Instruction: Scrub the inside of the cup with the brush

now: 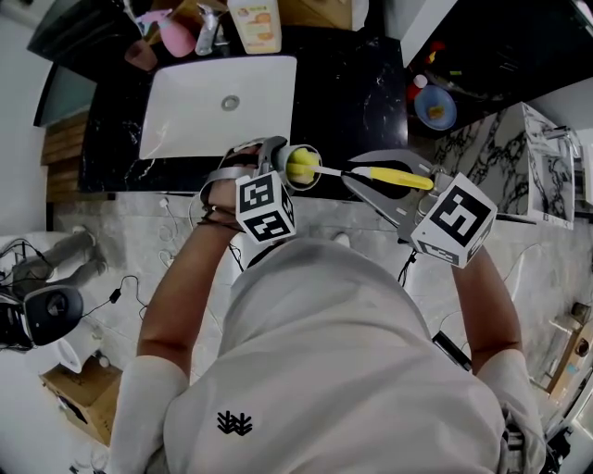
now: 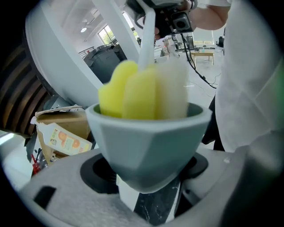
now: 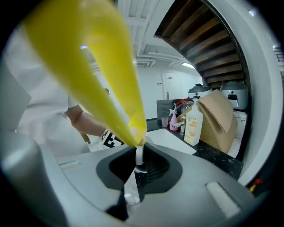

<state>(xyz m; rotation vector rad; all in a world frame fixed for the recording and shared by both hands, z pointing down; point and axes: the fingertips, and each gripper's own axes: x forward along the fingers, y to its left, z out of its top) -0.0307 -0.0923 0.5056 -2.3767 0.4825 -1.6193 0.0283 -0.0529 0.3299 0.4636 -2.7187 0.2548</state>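
Note:
In the head view my left gripper (image 1: 278, 165) is shut on a small grey cup (image 1: 281, 154), held out over the front edge of the black counter. The brush's yellow sponge head (image 1: 302, 167) sits inside the cup. Its white stem leads right to the yellow handle (image 1: 400, 178), on which my right gripper (image 1: 363, 180) is shut. The left gripper view shows the faceted cup (image 2: 151, 142) clamped between the jaws of the left gripper (image 2: 148, 188), with the sponge (image 2: 133, 95) filling its mouth. In the right gripper view the handle (image 3: 88, 66) runs out from the right gripper (image 3: 137, 177).
A white sink (image 1: 185, 111) is set in the black counter (image 1: 352, 93) just beyond the cup. A soap bottle (image 1: 255, 23) and a pink spray bottle (image 1: 176, 37) stand behind it. A blue bowl (image 1: 435, 106) and a marble block (image 1: 519, 157) lie to the right.

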